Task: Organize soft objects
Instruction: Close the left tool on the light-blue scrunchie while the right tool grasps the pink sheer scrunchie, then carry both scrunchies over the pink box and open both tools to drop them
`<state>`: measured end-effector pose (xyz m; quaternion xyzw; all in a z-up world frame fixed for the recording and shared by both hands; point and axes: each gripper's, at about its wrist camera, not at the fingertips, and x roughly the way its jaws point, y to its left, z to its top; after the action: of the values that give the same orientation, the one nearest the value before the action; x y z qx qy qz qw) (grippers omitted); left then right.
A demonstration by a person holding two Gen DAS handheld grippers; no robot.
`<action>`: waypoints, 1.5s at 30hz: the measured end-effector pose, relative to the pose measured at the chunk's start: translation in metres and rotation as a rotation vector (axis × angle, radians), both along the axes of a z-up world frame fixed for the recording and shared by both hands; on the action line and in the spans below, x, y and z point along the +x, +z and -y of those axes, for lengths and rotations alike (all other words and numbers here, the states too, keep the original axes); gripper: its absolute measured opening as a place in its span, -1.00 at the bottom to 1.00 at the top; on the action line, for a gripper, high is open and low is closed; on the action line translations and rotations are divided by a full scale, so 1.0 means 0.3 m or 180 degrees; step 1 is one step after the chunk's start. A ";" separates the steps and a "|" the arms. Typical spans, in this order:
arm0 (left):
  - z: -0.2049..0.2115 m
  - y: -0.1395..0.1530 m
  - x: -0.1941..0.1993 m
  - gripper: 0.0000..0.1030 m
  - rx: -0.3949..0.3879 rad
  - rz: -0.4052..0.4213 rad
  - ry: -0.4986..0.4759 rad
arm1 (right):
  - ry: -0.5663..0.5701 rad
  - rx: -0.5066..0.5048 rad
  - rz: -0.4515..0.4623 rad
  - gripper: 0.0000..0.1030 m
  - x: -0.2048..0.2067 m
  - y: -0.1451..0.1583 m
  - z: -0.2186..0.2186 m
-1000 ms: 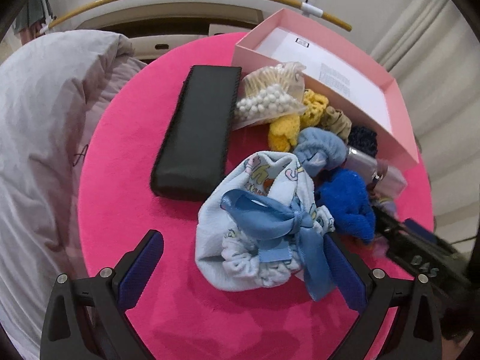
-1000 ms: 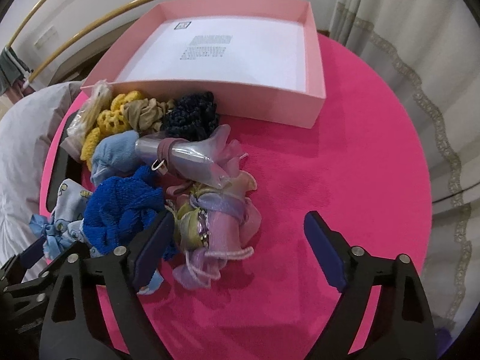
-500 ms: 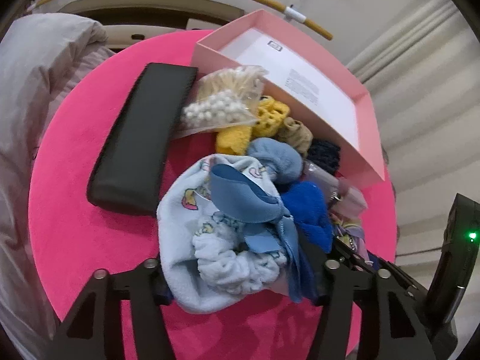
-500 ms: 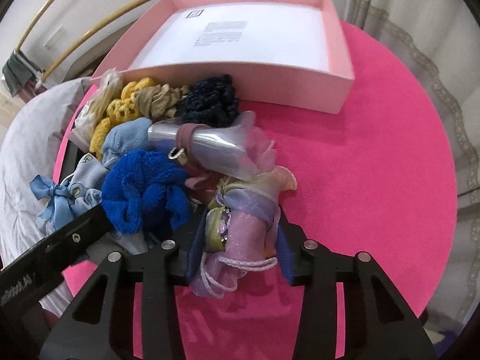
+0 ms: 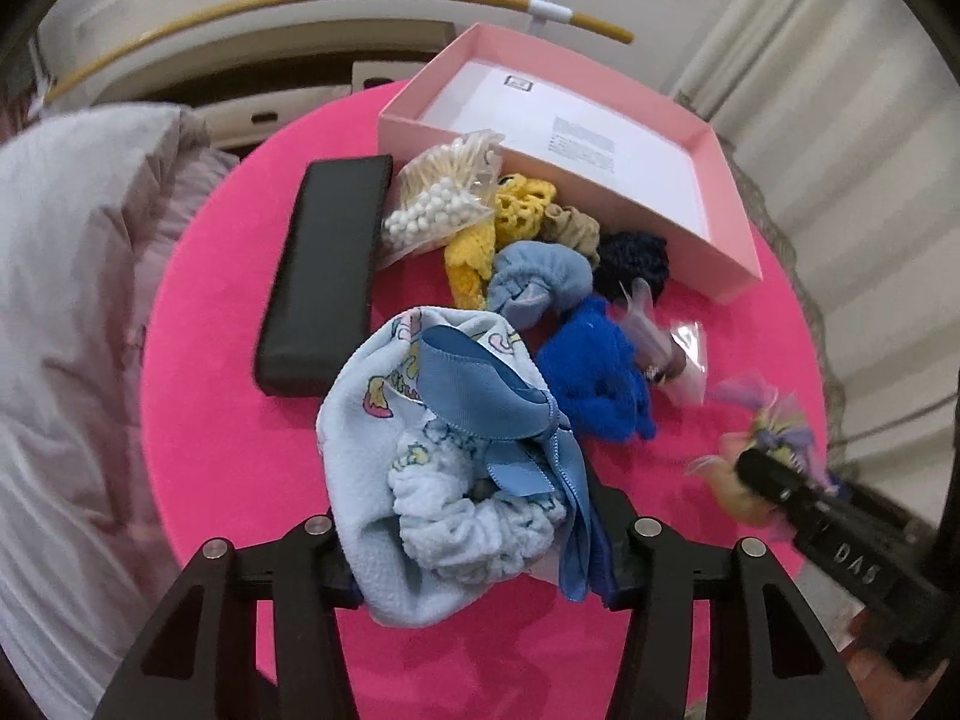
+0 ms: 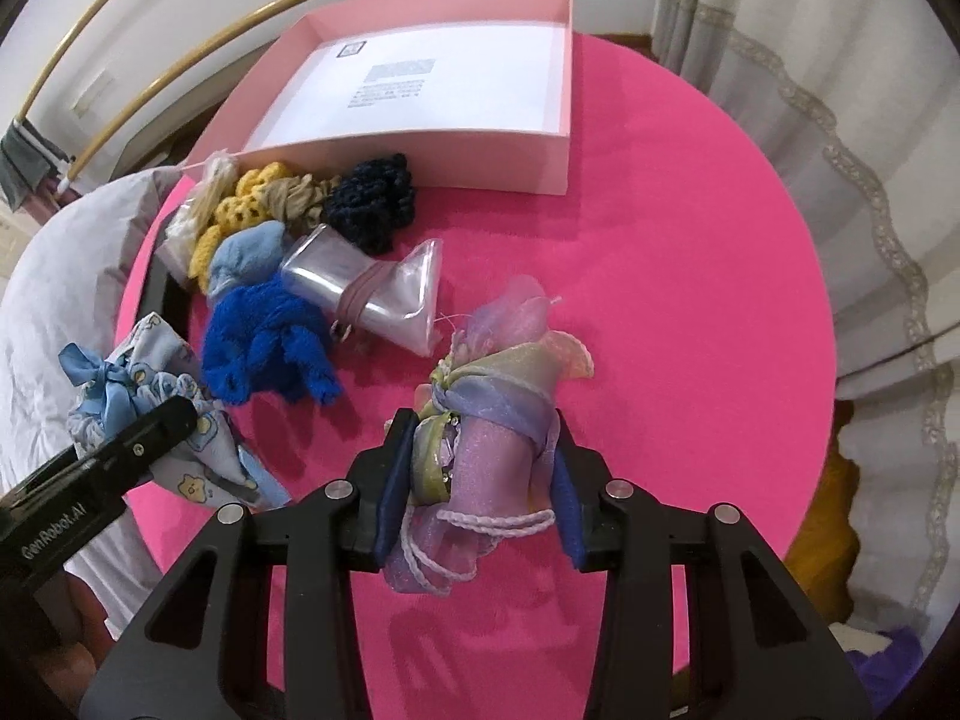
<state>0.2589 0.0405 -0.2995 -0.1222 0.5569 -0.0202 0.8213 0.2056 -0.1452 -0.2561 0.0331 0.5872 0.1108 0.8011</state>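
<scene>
My left gripper [image 5: 480, 552] has a light blue printed pouch with a blue ribbon bow [image 5: 420, 480] between its pads, held above the pink tabletop; its jaws are still closing on the fabric. My right gripper [image 6: 480, 486] is shut on a pastel purple organza pouch with a cord [image 6: 492, 420], held a little apart from the pile. An open pink box [image 6: 420, 162] with a white printed sheet inside stands at the back. In front of it lie a royal blue fuzzy scrunchie [image 6: 264, 342], a light blue one [image 5: 540, 276], yellow crochet [image 5: 480, 240], beige and navy scrunchies.
A long black case [image 5: 324, 270] lies left of the pile, beside a clear bag of white beads [image 5: 438, 204]. A clear pouch with a strap [image 6: 366, 288] rests by the blue scrunchie. White padded fabric [image 5: 72, 330] borders the round pink table [image 6: 660, 300]; curtains hang right.
Both grippers went from wide open to closed on their pouches. The left one has raised the light blue pouch; the right one has drawn the pastel pouch away from the pile.
</scene>
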 end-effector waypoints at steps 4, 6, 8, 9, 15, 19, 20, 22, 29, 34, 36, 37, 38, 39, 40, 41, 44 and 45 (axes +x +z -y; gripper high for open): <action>0.009 0.067 -0.031 -0.05 0.0125 0.0021 -0.0098 | -0.0024 0.0035 0.0025 -0.26 -0.027 0.043 0.016; 0.017 0.110 -0.034 -0.05 0.0190 0.0066 -0.0146 | -0.0033 0.0045 0.0055 -0.26 -0.041 0.068 0.023; 0.014 0.147 -0.029 -0.05 0.0234 0.0106 -0.0192 | -0.0049 0.0060 0.0092 -0.26 -0.047 0.099 0.028; 0.018 0.175 -0.032 -0.05 0.0257 0.0136 -0.0218 | -0.0052 0.0067 0.0116 -0.26 -0.050 0.117 0.033; 0.026 0.331 -0.005 -0.04 0.0345 0.0345 -0.0315 | -0.0052 0.0139 0.0308 -0.26 -0.023 0.242 0.042; 0.022 0.442 0.036 -0.04 0.0398 0.0547 -0.0326 | -0.0065 0.0194 0.0476 -0.26 0.026 0.330 0.042; 0.020 0.460 0.045 -0.04 0.0415 0.0582 -0.0328 | -0.0064 0.0201 0.0525 -0.26 0.041 0.352 0.038; 0.019 0.507 0.071 -0.04 0.0447 0.0683 -0.0325 | -0.0064 0.0215 0.0614 -0.26 0.071 0.387 0.026; 0.030 0.589 0.161 -0.04 0.0508 0.0894 -0.0334 | -0.0063 0.0275 0.0890 -0.26 0.205 0.489 -0.006; 0.055 0.603 0.265 -0.04 0.0505 0.0964 -0.0336 | -0.0037 0.0327 0.0955 -0.26 0.309 0.506 -0.028; 0.064 0.602 0.305 -0.04 0.0515 0.0994 -0.0348 | -0.0023 0.0348 0.0962 -0.26 0.359 0.503 -0.036; 0.073 0.602 0.329 -0.04 0.0511 0.1021 -0.0357 | -0.0020 0.0350 0.0965 -0.26 0.383 0.499 -0.039; 0.069 0.594 0.340 -0.04 0.0507 0.1031 -0.0363 | -0.0021 0.0361 0.0963 -0.26 0.412 0.493 -0.043; 0.076 0.587 0.363 -0.04 0.0509 0.1046 -0.0368 | -0.0023 0.0368 0.0961 -0.26 0.441 0.485 -0.045; 0.082 0.577 0.388 -0.04 0.0514 0.1053 -0.0375 | -0.0021 0.0362 0.0965 -0.26 0.466 0.481 -0.048; 0.081 0.566 0.408 -0.04 0.0507 0.1053 -0.0382 | -0.0021 0.0355 0.0965 -0.26 0.494 0.476 -0.055; 0.078 0.522 0.476 -0.04 0.0479 0.1060 -0.0405 | -0.0041 0.0370 0.0932 -0.26 0.580 0.444 -0.065; 0.086 0.500 0.497 -0.04 0.0479 0.1060 -0.0430 | -0.0045 0.0374 0.0917 -0.26 0.603 0.434 -0.064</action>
<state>0.4080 0.0146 -0.1496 -0.0179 0.4202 -0.0535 0.9057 0.3866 -0.1261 -0.1258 0.0678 0.4585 0.1429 0.8745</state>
